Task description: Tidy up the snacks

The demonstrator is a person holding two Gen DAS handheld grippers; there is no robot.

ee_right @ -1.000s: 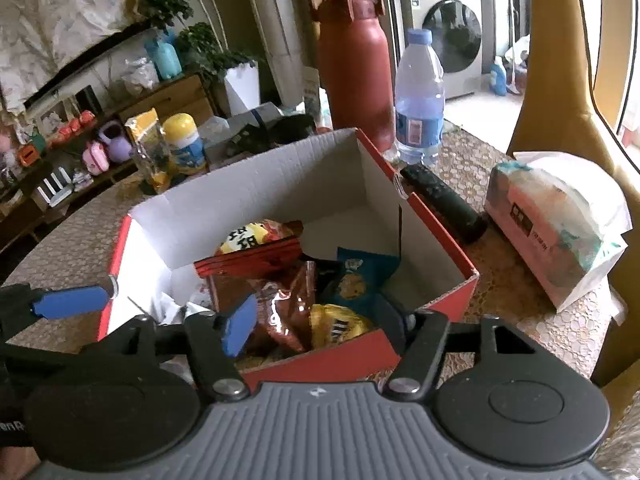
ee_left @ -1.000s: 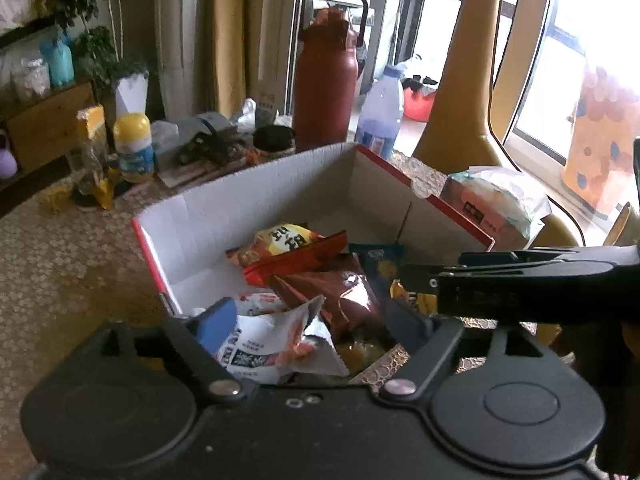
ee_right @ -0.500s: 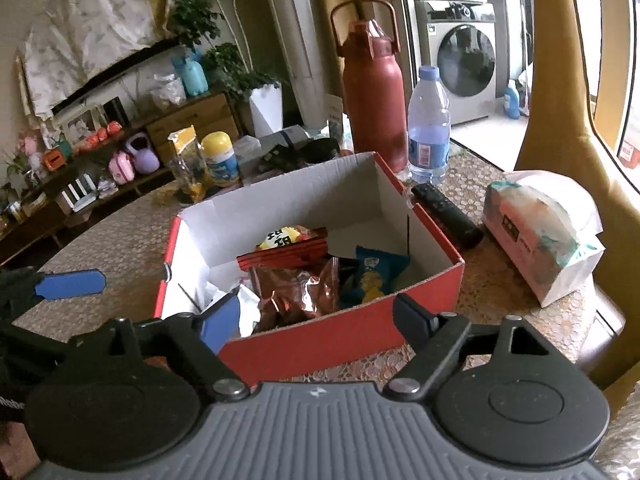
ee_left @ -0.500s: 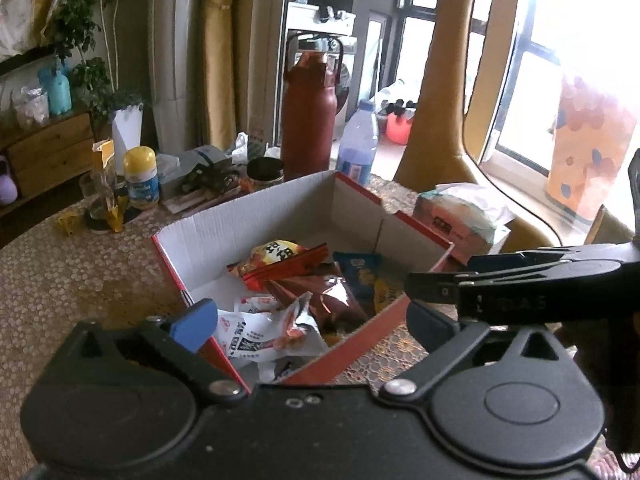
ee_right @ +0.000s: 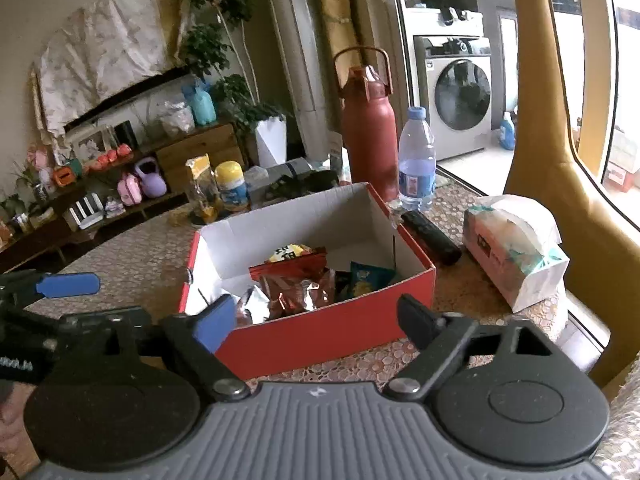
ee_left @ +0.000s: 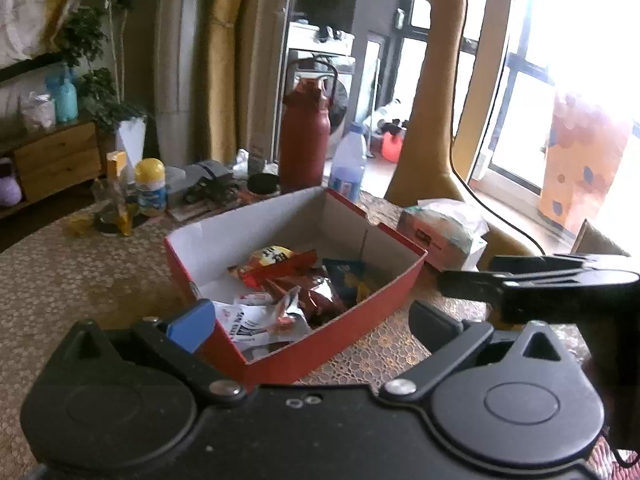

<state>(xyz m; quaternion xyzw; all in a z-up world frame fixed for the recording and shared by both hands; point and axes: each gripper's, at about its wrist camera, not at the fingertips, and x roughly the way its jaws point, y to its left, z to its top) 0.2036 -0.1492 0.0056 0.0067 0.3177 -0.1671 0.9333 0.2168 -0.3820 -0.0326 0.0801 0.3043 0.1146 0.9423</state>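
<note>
A red cardboard box [ee_right: 332, 336] with white inner walls stands on the table and holds several snack bags: a shiny brown-red foil bag [ee_right: 292, 280], a yellow bag [ee_right: 288, 250], a blue bag [ee_right: 366, 278] and a white wrapper [ee_left: 248, 320]. My left gripper [ee_left: 310, 320] hovers back from the box's near corner, open and empty. My right gripper [ee_right: 316, 320] hangs in front of the box's long red wall; its jaws are opening and nothing is between them. The left gripper's blue pad [ee_right: 68, 284] shows at the left edge of the right wrist view.
Behind the box stand a tall red flask [ee_right: 368, 128] and a water bottle [ee_right: 416, 160]. A black remote [ee_right: 430, 236] and a tissue pack [ee_right: 512, 248] lie to its right. A yellow-lidded jar [ee_right: 230, 184] and clutter sit at the back left.
Both grippers have drawn back and up from the box, which now looks smaller. Both pairs of jaws stand wider. The snack bags stay in the box.
</note>
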